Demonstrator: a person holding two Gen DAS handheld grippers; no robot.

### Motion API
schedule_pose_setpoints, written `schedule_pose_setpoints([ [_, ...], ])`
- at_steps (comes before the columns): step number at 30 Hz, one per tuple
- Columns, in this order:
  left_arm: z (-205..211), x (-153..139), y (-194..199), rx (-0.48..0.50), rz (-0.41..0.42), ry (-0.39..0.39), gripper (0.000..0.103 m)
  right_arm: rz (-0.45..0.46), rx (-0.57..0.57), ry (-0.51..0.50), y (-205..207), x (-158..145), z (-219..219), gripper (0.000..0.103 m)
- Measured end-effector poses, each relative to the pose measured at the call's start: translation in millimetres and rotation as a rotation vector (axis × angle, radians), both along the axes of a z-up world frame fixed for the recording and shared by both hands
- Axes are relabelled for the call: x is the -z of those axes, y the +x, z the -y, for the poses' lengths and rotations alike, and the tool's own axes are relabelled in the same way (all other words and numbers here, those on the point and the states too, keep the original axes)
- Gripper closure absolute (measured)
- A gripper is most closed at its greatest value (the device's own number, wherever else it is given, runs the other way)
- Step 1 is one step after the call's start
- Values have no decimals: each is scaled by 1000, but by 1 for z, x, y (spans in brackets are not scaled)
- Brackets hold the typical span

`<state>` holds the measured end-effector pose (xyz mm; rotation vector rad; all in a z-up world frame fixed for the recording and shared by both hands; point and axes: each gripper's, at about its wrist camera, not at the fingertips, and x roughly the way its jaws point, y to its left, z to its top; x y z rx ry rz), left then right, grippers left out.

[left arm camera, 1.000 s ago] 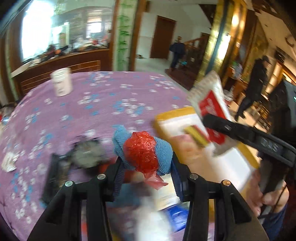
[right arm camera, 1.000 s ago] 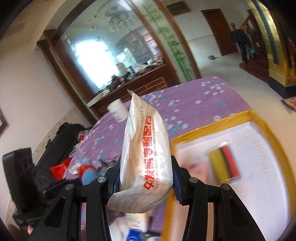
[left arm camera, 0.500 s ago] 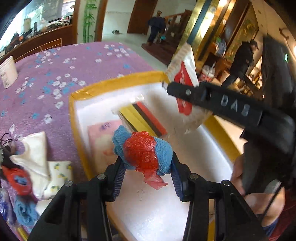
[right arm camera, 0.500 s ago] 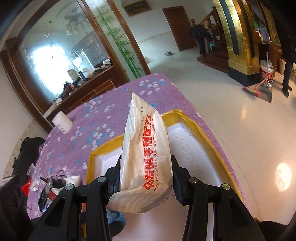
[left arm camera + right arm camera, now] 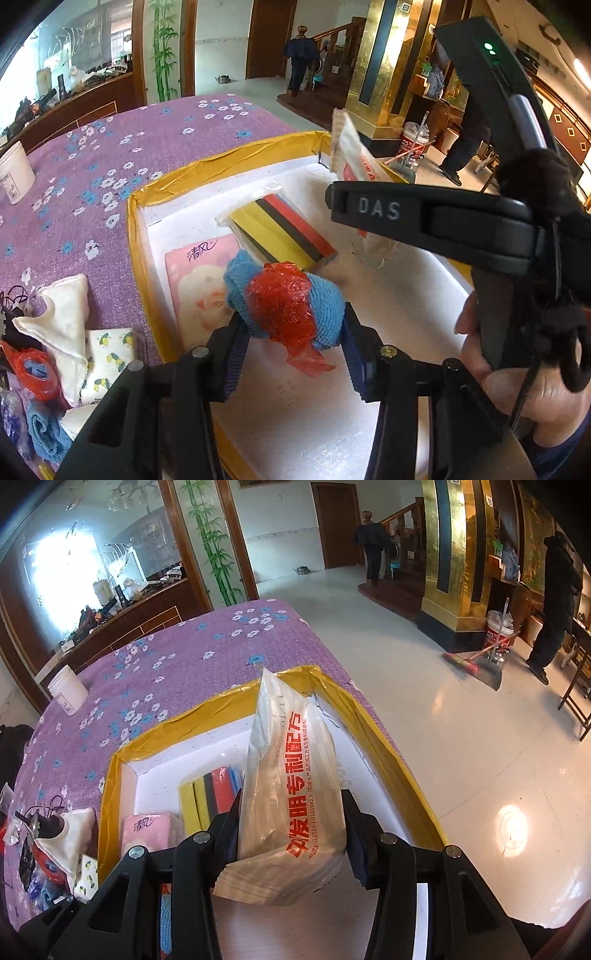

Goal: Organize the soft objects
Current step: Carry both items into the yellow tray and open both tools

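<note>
Two grippers above the yellow-rimmed box [image 5: 229,158]: left gripper [image 5: 291,325], jaws clamping a blue towel roll [image 5: 284,302]; right gripper [image 5: 291,827], jaws clamping a white packet [image 5: 295,797].

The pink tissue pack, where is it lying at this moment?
In the left wrist view, the pink tissue pack lies inside the yellow-rimmed box, by its left wall, beside the striped sponge pack.

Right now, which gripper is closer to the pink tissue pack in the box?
Left. The left gripper, holding the blue towel roll, hovers beside the pink tissue pack; the right gripper holds its packet farther across.
</note>
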<state>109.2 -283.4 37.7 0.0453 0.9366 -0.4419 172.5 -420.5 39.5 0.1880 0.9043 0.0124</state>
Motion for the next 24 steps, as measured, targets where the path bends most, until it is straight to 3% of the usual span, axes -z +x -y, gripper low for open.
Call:
schedule_pose_setpoints([
  [3, -2, 0, 1, -6, 8, -5, 56, 1, -11, 24, -2, 1, -2, 51],
  [13, -9, -4, -1, -12, 15, -52, 41, 71, -37, 79, -13, -12, -8, 45],
  [24, -9, -13, -8, -15, 65, -37, 40, 107, -171, 314, -18, -17, -14, 41],
])
